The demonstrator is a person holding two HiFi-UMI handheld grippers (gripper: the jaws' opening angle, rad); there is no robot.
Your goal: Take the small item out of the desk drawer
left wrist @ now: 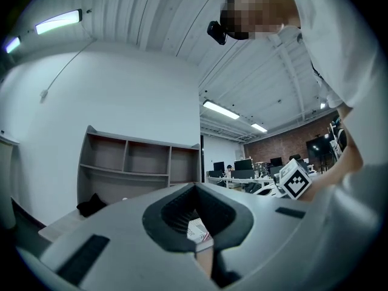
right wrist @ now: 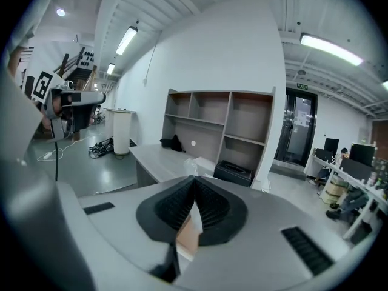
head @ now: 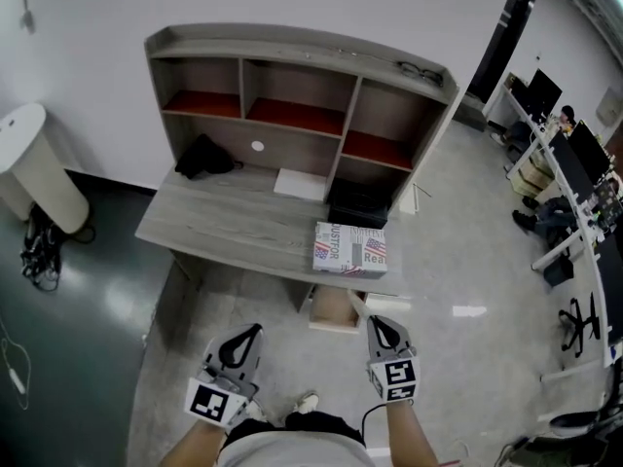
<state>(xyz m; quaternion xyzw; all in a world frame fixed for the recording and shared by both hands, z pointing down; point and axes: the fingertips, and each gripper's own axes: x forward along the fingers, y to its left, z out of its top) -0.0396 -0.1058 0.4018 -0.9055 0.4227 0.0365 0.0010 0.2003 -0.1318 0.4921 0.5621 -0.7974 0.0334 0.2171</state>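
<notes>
Head view shows the wooden drawer (head: 334, 311) standing open under the front edge of the desk surface (head: 234, 212), just below a flag-printed box (head: 349, 248). The small item inside cannot be made out, but it is probably light and rigid, best pinched across its narrowest sides. The left claw (head: 251, 333) and right claw (head: 378, 323) both hang short of the drawer, pinched together and empty.

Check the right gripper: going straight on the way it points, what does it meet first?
Probably the open drawer under the desk edge. The right gripper, jaws shut and empty, points at it, and tan wood shows just past its tips in the right gripper view. Depth is unclear.
</notes>
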